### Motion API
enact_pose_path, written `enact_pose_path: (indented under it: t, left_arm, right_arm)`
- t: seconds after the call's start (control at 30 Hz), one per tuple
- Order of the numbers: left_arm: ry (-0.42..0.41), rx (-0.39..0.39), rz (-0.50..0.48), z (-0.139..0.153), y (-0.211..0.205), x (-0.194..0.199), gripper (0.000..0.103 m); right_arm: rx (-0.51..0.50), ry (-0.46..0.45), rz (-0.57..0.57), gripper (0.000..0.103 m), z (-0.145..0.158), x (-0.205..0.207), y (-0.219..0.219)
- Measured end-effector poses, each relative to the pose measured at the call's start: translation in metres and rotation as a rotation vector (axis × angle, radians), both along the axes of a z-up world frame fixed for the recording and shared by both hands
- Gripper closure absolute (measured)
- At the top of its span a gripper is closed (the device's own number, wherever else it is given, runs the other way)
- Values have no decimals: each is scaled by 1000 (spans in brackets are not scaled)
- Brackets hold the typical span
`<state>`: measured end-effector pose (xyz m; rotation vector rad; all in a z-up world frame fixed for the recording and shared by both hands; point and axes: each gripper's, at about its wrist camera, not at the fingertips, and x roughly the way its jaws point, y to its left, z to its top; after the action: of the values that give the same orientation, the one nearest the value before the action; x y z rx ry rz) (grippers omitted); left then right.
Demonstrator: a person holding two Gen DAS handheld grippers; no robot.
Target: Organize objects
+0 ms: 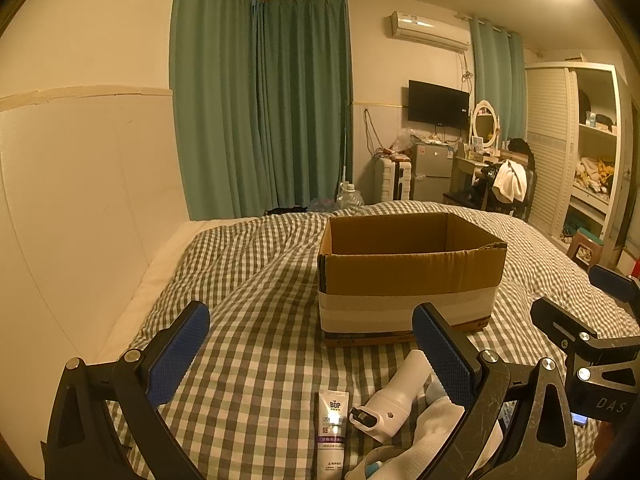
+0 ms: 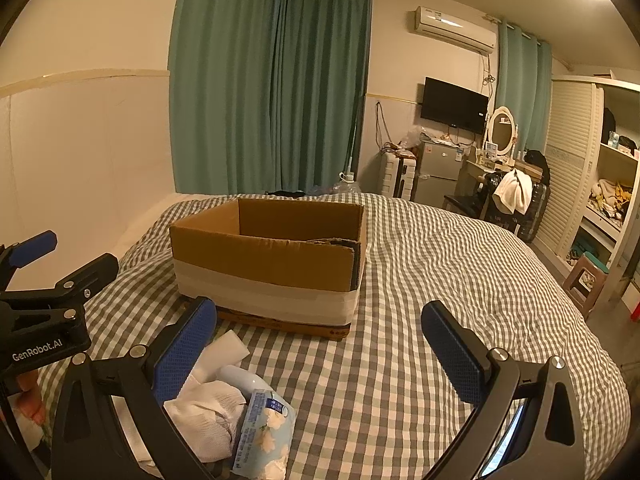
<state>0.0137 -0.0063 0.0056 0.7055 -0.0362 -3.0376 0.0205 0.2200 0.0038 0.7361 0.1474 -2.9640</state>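
Cardboard box [image 1: 408, 276] sits open on the checked bed [image 2: 440, 280], looks empty. Items piled just before it: BOP tube [image 1: 333, 428], white bottle [image 1: 394, 396], sock [image 2: 208, 416], tissue pack [image 2: 266, 432]. My left tongs [image 1: 308, 352] and right tongs [image 2: 320, 348] both spread apart, holding nothing. Risk: soft duvet, pile shifts, grab takes two.

Matt cardboard on soft cloth
Rough brown cardboard box [image 1: 408, 276], pale tape-banded; woven checked bedcover [image 1: 260, 360]; glossy plastic tube [image 1: 333, 428].

The tube [image 1: 333, 432] and tissue pack [image 2: 264, 436] run off the bottom edge (small print unreadable).
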Motion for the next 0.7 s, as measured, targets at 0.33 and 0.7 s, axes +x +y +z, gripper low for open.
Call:
enact_pose_path:
  t: [0.33, 0.7]
  left_arm:
    - [-11, 2, 3, -1, 1, 2, 0]
    - [-14, -8, 1, -1, 3, 7, 0]
  right_arm:
    - [0, -16, 16, 0, -5, -4, -3]
    - [-12, -10, 25, 0, -8, -1, -1]
